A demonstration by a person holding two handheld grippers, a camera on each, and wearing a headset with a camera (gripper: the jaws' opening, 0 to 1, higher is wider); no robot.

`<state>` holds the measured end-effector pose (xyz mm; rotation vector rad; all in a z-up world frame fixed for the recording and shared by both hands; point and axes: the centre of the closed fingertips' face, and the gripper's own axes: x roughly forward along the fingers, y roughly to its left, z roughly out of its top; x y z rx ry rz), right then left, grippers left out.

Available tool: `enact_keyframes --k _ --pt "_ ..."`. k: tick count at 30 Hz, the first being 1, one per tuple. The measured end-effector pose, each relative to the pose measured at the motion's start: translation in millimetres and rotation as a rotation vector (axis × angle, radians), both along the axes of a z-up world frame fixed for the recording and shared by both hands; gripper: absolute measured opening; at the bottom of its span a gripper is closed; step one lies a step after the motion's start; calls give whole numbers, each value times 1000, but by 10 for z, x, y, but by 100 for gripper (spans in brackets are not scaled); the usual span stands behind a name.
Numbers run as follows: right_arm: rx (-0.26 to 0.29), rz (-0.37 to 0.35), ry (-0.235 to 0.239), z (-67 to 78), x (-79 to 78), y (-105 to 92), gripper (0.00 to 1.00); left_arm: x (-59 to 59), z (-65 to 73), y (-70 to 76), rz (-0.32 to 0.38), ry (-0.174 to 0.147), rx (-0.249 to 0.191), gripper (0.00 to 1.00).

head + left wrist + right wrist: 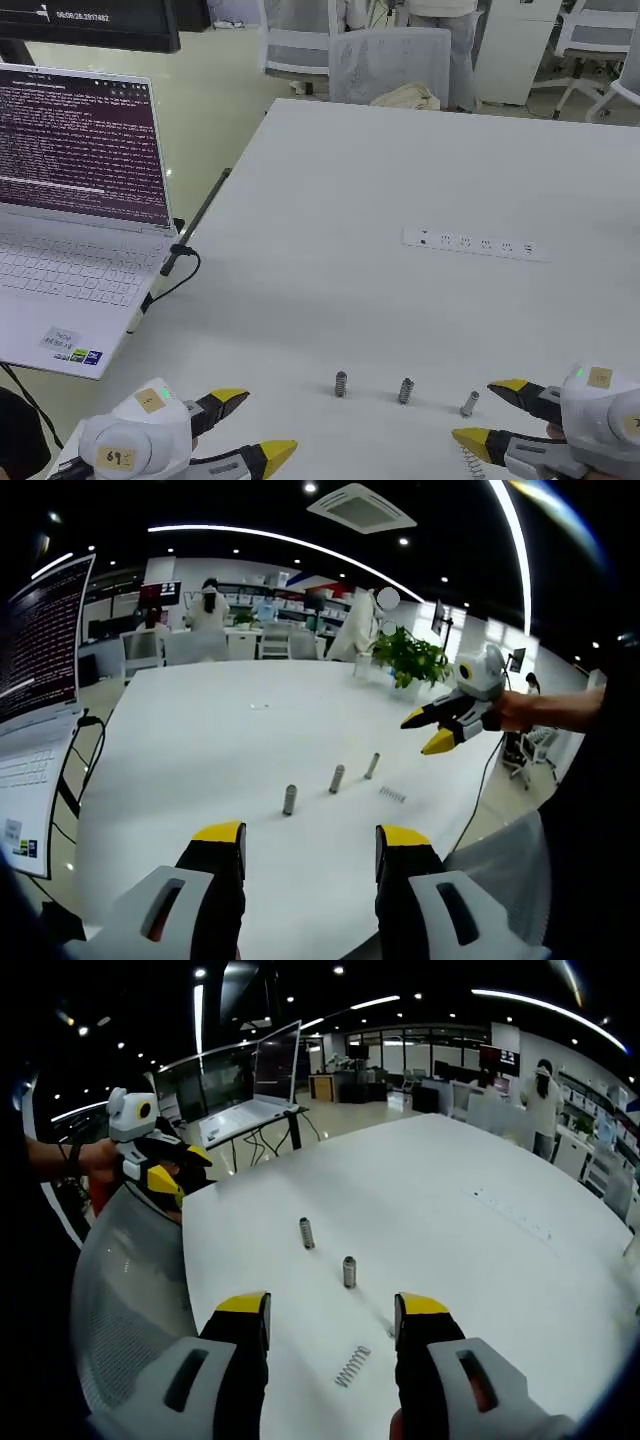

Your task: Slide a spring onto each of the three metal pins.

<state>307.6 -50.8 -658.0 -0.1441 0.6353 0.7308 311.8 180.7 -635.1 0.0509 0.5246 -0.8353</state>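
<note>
Right gripper [490, 412] hovering over table [400, 180], jaws spread wide, gripping nothing, aiming at loose spring [351, 1365] lying just beside three pins [406, 390] (likely lining up pickup). Left gripper [255, 425] hanging back, likewise wide and empty, leaving room.

Head view: looking forward and down from the near edge of the white table [400, 170], well above the row of pins [405, 390], with the left gripper [265, 422] and right gripper [477, 410] at the bottom corners. Left gripper view: set low, near the table, facing across the pins toward the right gripper. Right gripper view: equally low, facing back toward the left gripper. Shared across all three: pins and surrounding table.
</note>
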Motion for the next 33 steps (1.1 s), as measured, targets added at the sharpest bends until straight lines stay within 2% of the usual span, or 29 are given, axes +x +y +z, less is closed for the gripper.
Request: enact_keyframes --k 12,18,25,33 --pt "19 -51 17 -50 -260 -117 52 -11 -11 -8 -7 1 8 47" --pt "33 -82 15 -8 -338 -193 54 -14 -21 -22 -12 6 10 47" --pt "39 -94 28 -5 -441 -243 58 16 -7 -96 -22 7 10 46" --pt "49 -122 20 43 -501 -287 59 19 14 -207 -46 6 11 46"
